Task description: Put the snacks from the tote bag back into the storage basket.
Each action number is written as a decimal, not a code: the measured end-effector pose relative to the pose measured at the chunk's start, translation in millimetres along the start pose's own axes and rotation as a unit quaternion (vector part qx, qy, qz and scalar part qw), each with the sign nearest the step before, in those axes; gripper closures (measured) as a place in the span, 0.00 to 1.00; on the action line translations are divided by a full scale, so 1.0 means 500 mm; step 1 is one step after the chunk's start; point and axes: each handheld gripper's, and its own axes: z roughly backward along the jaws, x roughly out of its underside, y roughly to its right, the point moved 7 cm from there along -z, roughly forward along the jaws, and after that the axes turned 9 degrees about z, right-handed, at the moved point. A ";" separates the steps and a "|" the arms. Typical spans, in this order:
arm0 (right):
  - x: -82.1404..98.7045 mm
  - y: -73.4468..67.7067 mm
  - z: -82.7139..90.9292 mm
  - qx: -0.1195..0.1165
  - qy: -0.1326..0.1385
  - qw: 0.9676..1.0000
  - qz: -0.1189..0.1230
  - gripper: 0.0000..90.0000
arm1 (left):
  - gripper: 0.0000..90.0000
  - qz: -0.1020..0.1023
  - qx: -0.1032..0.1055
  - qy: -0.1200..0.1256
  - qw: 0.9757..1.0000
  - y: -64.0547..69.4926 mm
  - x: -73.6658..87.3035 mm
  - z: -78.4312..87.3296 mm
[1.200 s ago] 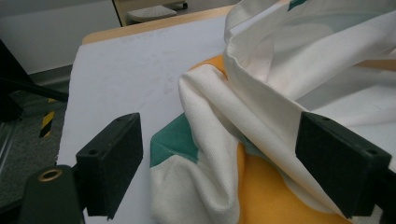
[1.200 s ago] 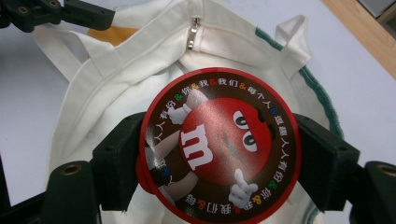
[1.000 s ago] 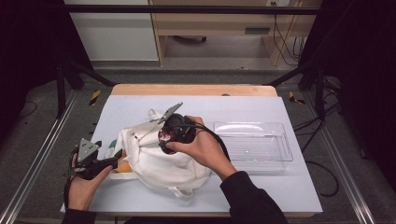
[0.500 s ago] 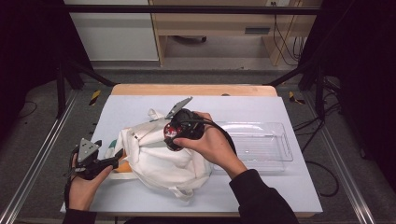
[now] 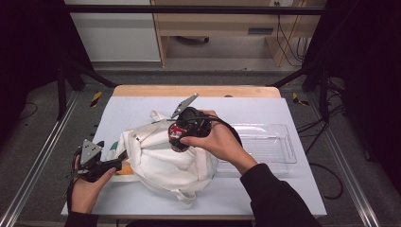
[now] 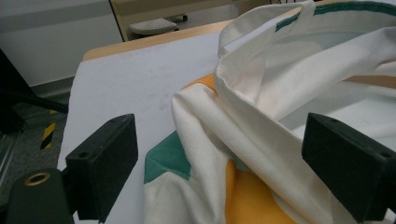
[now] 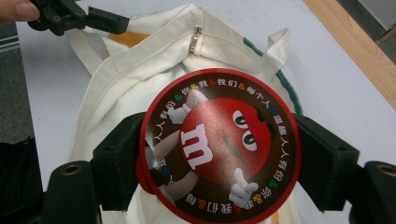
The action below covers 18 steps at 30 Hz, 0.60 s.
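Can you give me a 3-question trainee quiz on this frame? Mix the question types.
1. True or false: the right gripper grips a round red and brown tin by its sides.
2. Which part of the white cloth bag lies between the left gripper jaws? A) the zip pull B) a fold of its edge C) nothing
3. Fill in: to the right of the bag on the table stands a clear plastic ____.

Key
1. True: a pad sits against each side of the tin, above the bag's mouth.
2. B: a fold of the edge lies between the wide-open jaws, and whether a pad touches it is hard to tell.
3. tray.
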 end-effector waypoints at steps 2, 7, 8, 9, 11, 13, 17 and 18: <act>0.000 0.002 0.001 -0.003 0.002 1.000 0.000 0.29 | 0.12 0.004 -0.001 0.002 1.000 -0.002 -0.002 0.002; -0.002 0.005 0.012 -0.006 0.005 1.000 0.002 0.28 | 0.10 0.006 0.000 -0.001 1.000 -0.003 0.000 -0.001; -0.002 0.005 0.015 -0.006 0.005 1.000 0.001 0.28 | 0.10 0.006 0.000 -0.003 1.000 -0.003 0.001 -0.002; -0.002 0.007 0.018 -0.006 0.007 1.000 0.001 0.28 | 0.10 0.005 -0.001 -0.004 1.000 -0.003 0.002 -0.002; -0.004 0.008 0.024 -0.007 0.012 1.000 0.000 0.28 | 0.08 0.003 -0.003 -0.006 1.000 -0.001 0.000 -0.002; -0.003 0.008 0.030 -0.009 0.012 1.000 0.004 0.28 | 0.08 0.014 -0.004 0.008 1.000 0.003 -0.009 0.007; -0.001 0.011 0.037 -0.006 0.008 1.000 0.009 0.28 | 0.09 0.019 -0.010 0.019 1.000 0.000 -0.022 0.016; 0.000 0.010 0.038 -0.006 0.007 1.000 0.011 0.28 | 0.09 0.023 -0.008 0.018 1.000 0.000 -0.019 0.016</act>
